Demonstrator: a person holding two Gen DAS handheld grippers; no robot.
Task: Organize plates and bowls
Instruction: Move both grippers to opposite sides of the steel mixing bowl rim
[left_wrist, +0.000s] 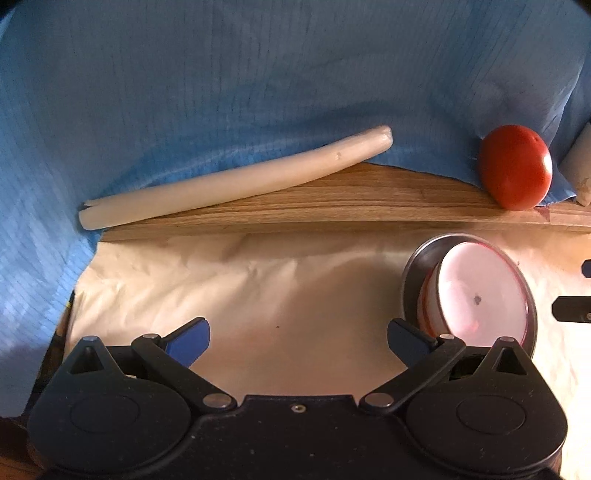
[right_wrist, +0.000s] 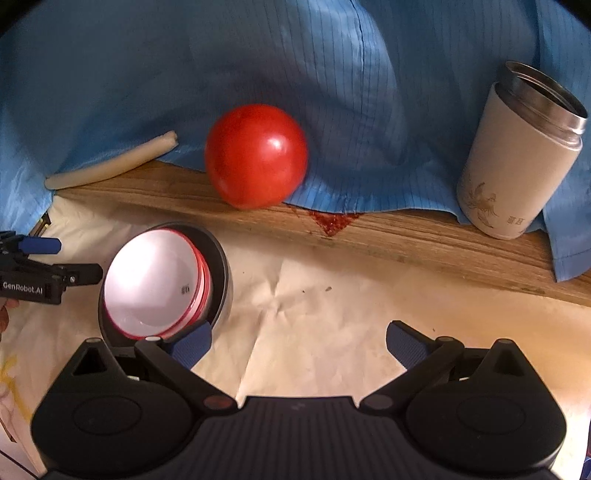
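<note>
Red tomato (right_wrist: 256, 156) and flask (right_wrist: 517, 155) behind nested bowls (right_wrist: 155, 284)

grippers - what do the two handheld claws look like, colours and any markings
Both are matte black plastic with two round housings, silver pivot pins and linked arms ending in blue ribbed finger pads. The left claw and right claw look alike in build. Seen from the right wrist view, the left one's side carries white "GenRobot.AI" lettering. No cables or sleeves show.

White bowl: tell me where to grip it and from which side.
Pinch the white bowl at its red-lined rim, one finger inside. It sits nested and tilted in the metal bowl, so the side wall is hidden. The left gripper looks nearest.
</note>
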